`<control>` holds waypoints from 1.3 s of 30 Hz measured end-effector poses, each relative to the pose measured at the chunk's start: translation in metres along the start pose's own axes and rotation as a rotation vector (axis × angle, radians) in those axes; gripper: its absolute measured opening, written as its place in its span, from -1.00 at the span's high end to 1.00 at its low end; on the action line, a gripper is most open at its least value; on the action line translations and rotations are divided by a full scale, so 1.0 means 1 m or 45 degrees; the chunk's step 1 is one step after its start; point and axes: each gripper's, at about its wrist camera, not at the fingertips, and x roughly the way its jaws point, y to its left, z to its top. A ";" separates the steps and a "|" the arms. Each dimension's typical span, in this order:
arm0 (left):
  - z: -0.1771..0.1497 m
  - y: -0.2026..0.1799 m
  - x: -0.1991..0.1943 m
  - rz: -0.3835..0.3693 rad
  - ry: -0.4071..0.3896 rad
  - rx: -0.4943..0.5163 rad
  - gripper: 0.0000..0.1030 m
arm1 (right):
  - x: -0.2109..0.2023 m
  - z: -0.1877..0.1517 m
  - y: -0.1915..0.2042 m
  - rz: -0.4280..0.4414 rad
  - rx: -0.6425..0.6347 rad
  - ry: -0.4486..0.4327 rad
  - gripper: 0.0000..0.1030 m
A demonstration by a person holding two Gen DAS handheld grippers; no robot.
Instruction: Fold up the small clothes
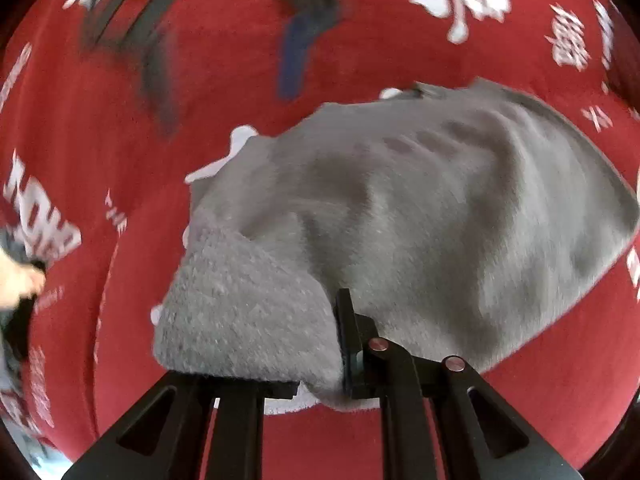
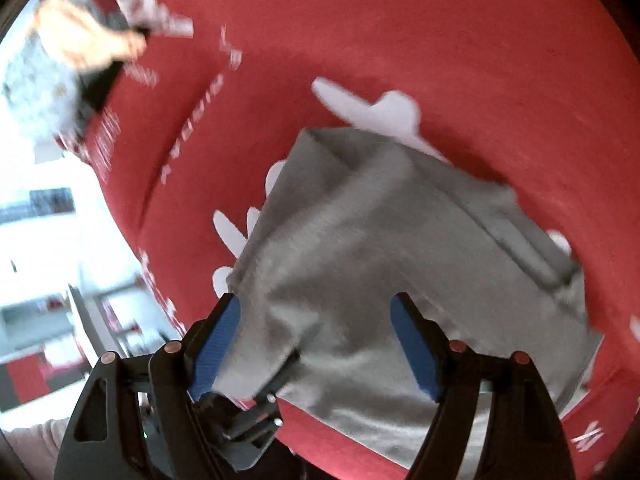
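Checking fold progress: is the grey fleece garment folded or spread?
Partly folded: grey fleece garment has a corner lifted, fuzzy underside showing, in the left gripper.

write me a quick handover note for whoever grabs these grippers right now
Left gripper: shut on a turned-up edge of the grey garment, lifting it.
Right gripper: open, blue pads on either side of the garment's near end, not clamped.
The garment lies rumpled on the red printed cloth, partly folded over itself.
Done: one flap looks doubled over.
Left: probably close the right gripper on the edge, finish the fold, flatten.
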 end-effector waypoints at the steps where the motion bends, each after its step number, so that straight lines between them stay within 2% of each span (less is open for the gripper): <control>1: -0.001 -0.002 -0.001 0.004 -0.008 0.029 0.69 | 0.010 0.007 0.006 0.001 0.002 0.049 -0.57; 7: 0.002 -0.004 -0.002 -0.013 -0.032 0.060 0.69 | 0.076 0.035 0.044 -0.140 -0.034 0.337 -0.58; 10: 0.002 -0.005 -0.002 -0.013 -0.047 0.073 0.69 | 0.096 0.039 0.058 -0.166 -0.042 0.410 -0.59; 14: 0.003 -0.001 -0.001 -0.025 -0.050 0.057 0.69 | 0.120 0.044 0.070 -0.330 -0.110 0.449 -0.59; 15: 0.002 0.000 -0.001 -0.027 -0.051 0.053 0.69 | 0.122 0.043 0.069 -0.351 -0.118 0.434 -0.54; 16: 0.002 0.002 -0.001 -0.032 -0.050 0.045 0.69 | 0.121 0.041 0.067 -0.369 -0.133 0.419 -0.21; 17: 0.002 0.003 -0.002 -0.041 -0.049 0.032 0.69 | 0.116 0.039 0.066 -0.407 -0.153 0.386 0.34; 18: 0.003 0.005 -0.003 -0.048 -0.051 0.016 0.69 | 0.106 0.035 0.060 -0.397 -0.151 0.324 0.58; 19: 0.005 0.006 -0.005 -0.056 -0.056 0.004 0.69 | 0.096 0.031 0.052 -0.326 -0.117 0.282 0.68; 21: 0.009 0.007 -0.010 -0.074 -0.068 -0.004 0.69 | 0.071 0.019 0.033 -0.175 -0.045 0.166 0.72; 25: 0.028 0.009 -0.032 -0.168 -0.125 -0.023 0.69 | 0.024 -0.018 -0.003 0.046 0.068 -0.046 0.73; 28: 0.044 -0.002 -0.056 -0.206 -0.200 0.050 0.69 | -0.015 -0.059 -0.035 0.207 0.168 -0.223 0.73; 29: 0.049 -0.009 -0.064 -0.221 -0.225 0.085 0.69 | -0.024 -0.065 -0.036 0.235 0.192 -0.261 0.73; 34: 0.083 -0.056 -0.090 -0.317 -0.314 0.263 0.69 | -0.071 -0.142 -0.090 0.416 0.305 -0.502 0.73; 39: 0.104 -0.116 -0.091 -0.419 -0.320 0.399 0.69 | -0.076 -0.227 -0.152 0.499 0.488 -0.681 0.73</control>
